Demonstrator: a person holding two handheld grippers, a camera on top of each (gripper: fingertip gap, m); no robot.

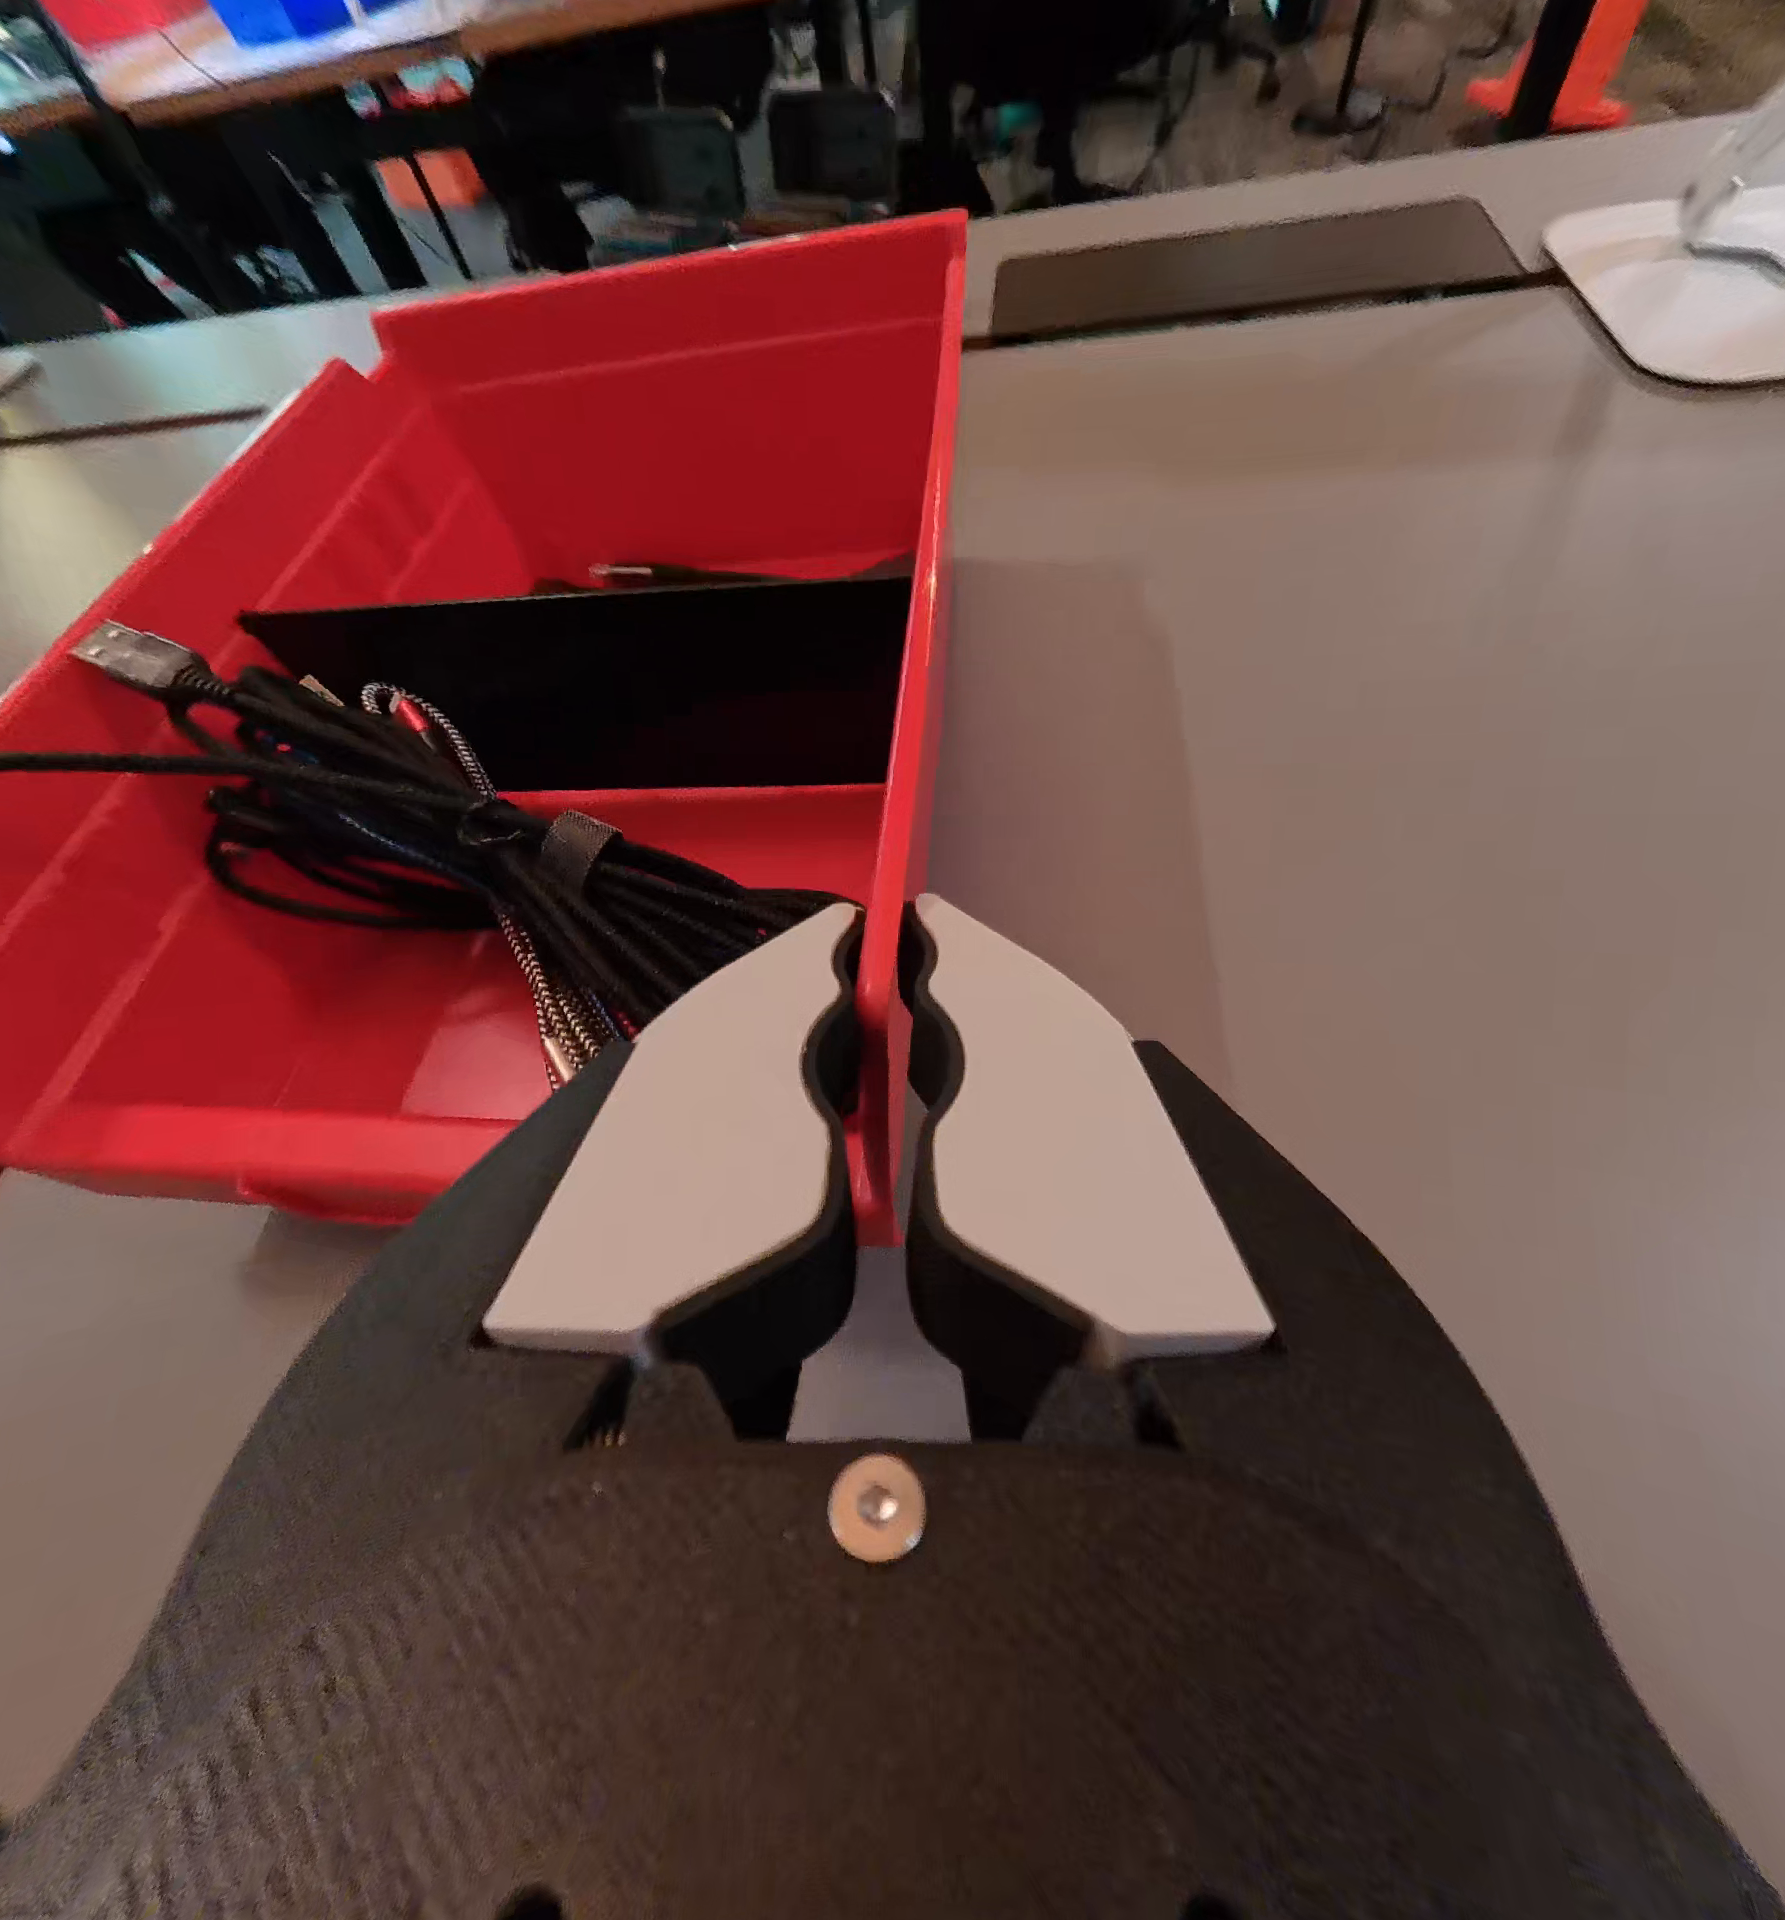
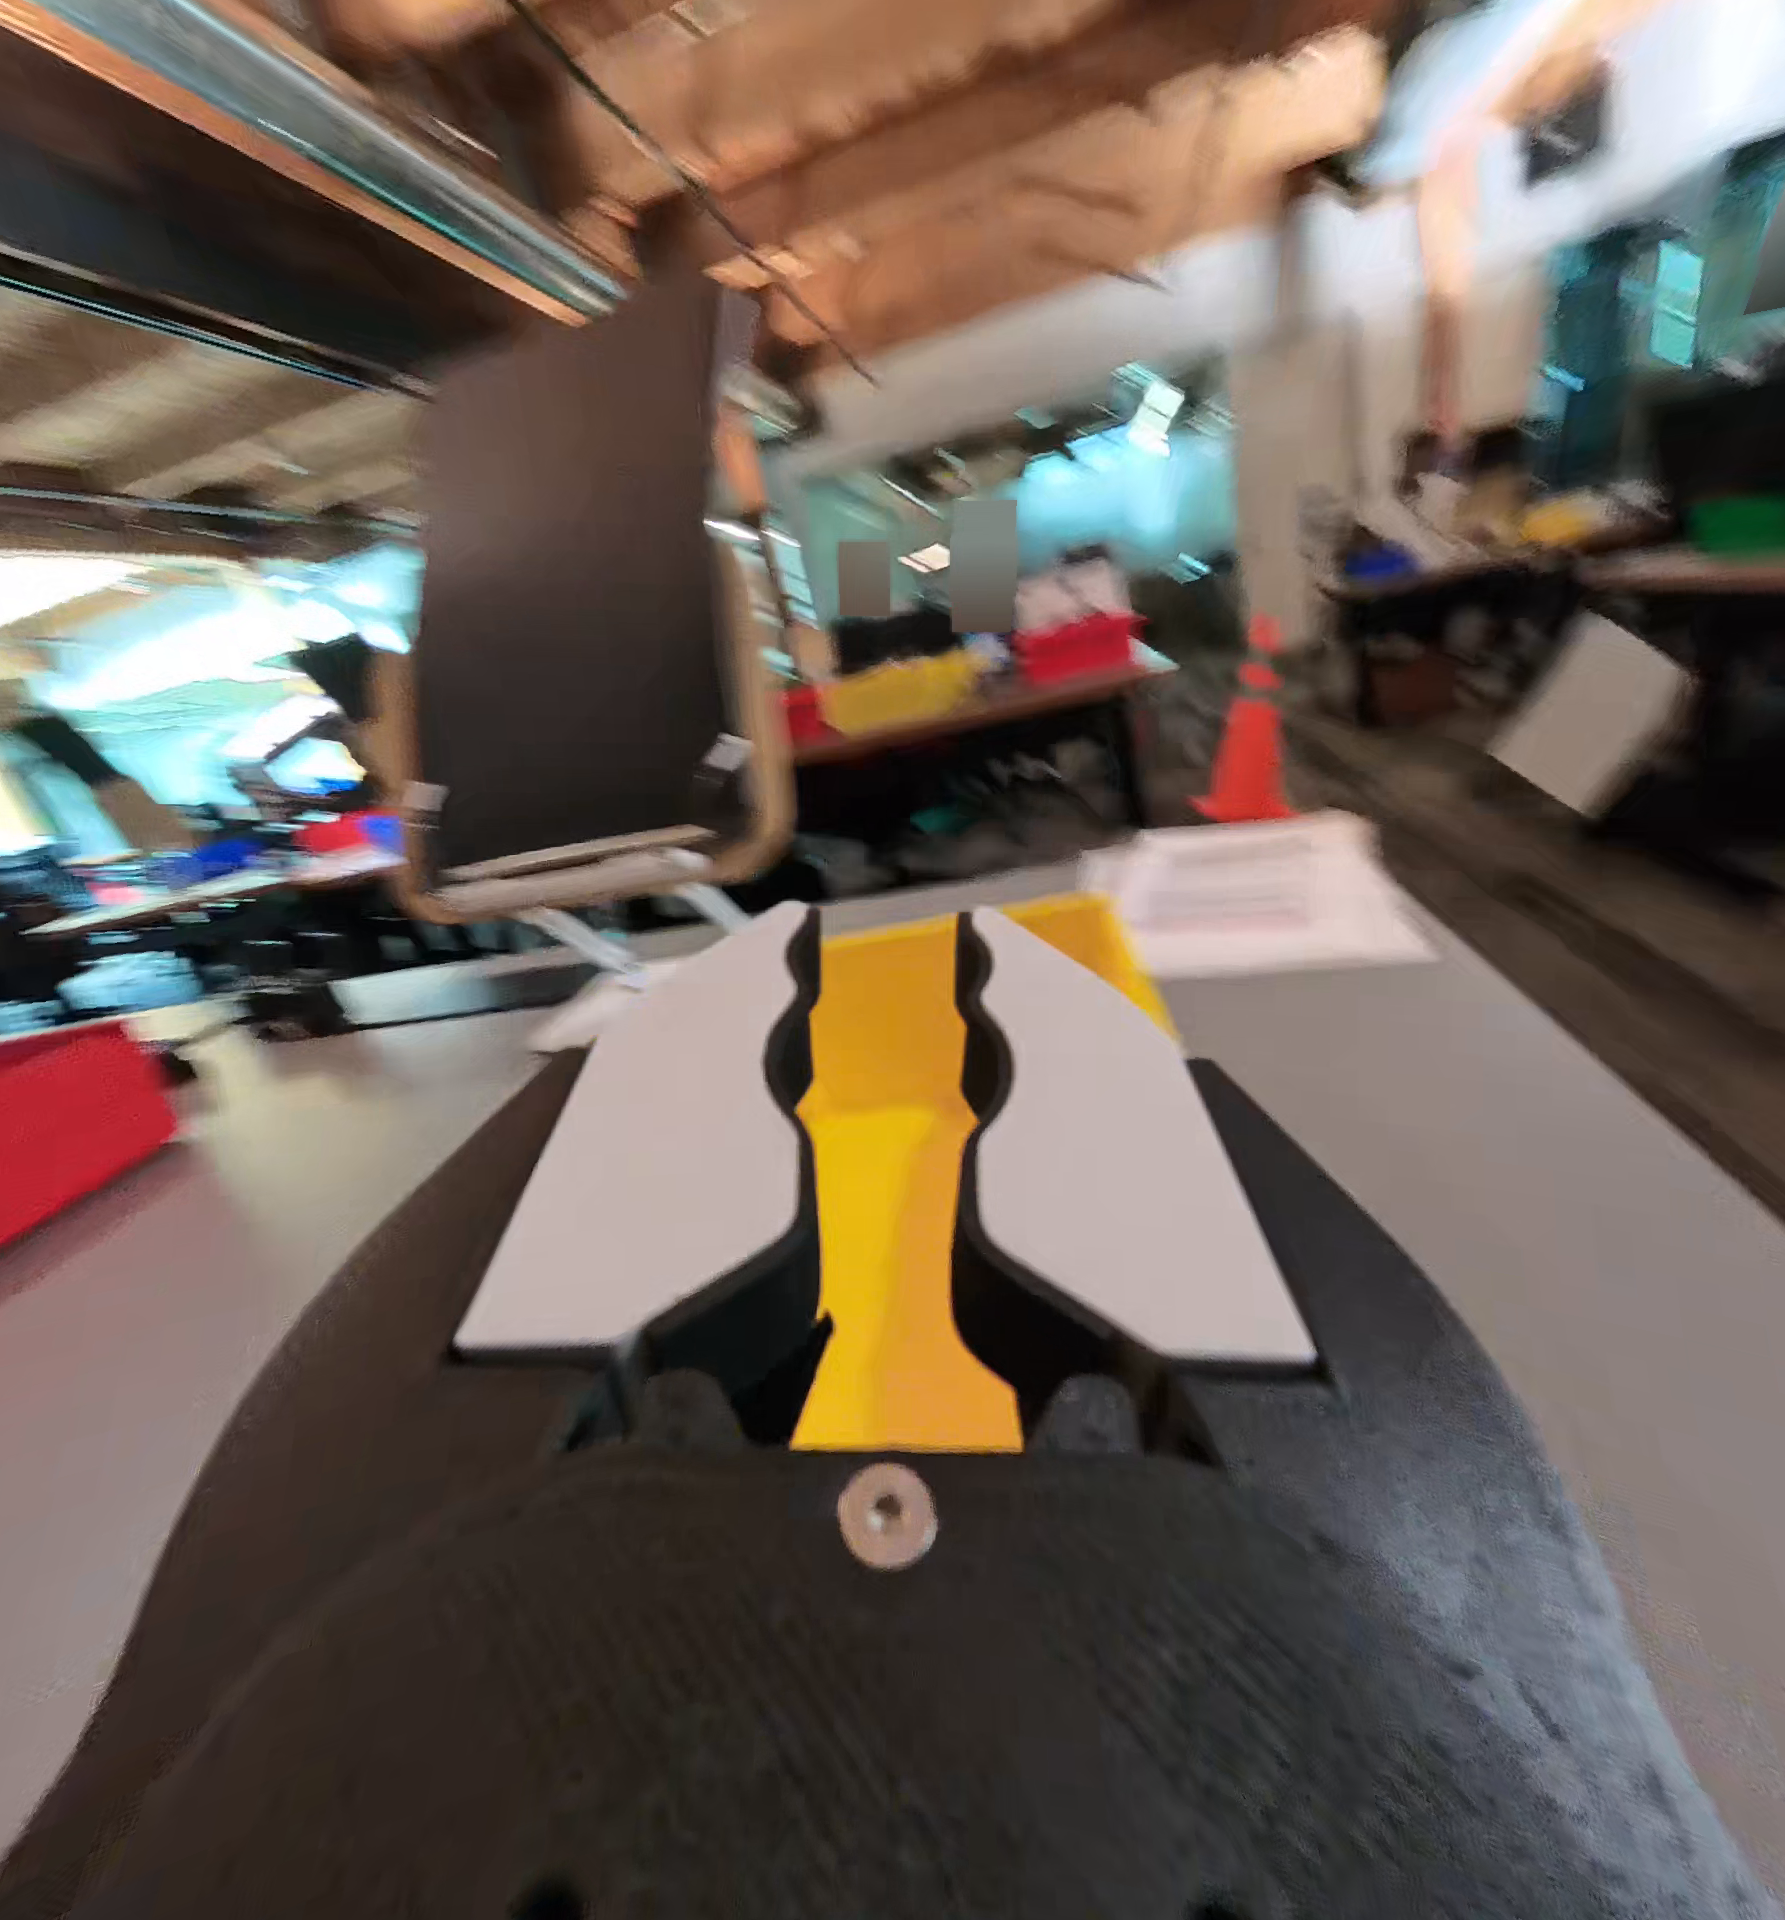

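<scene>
My left gripper [image 1: 886, 914] is shut on the right side wall of a red plastic bin [image 1: 659, 416], near its front corner. The bin rests on the grey table [image 1: 1387, 831]. A black divider [image 1: 607, 675] splits it. A bundle of black braided cables [image 1: 431, 831] lies in the near compartment, with one USB plug over the left wall. My right gripper [image 2: 888, 920] is shut on a yellow bin [image 2: 888, 1195]. It stays sharp between the fingers while the room is blurred. The red bin also shows in the right wrist view [image 2: 36, 1143], low at left.
A white monitor stand base [image 1: 1698, 281] sits at the table's far right, beside a dark cable slot [image 1: 1252, 260]. In the right wrist view a dark monitor back [image 2: 566, 623] stands ahead, with paper sheets [image 2: 1252, 904] at right and an orange cone [image 2: 1246, 748] on the floor beyond. Across from one pair of fingers to the other is roughly 70 centimeters.
</scene>
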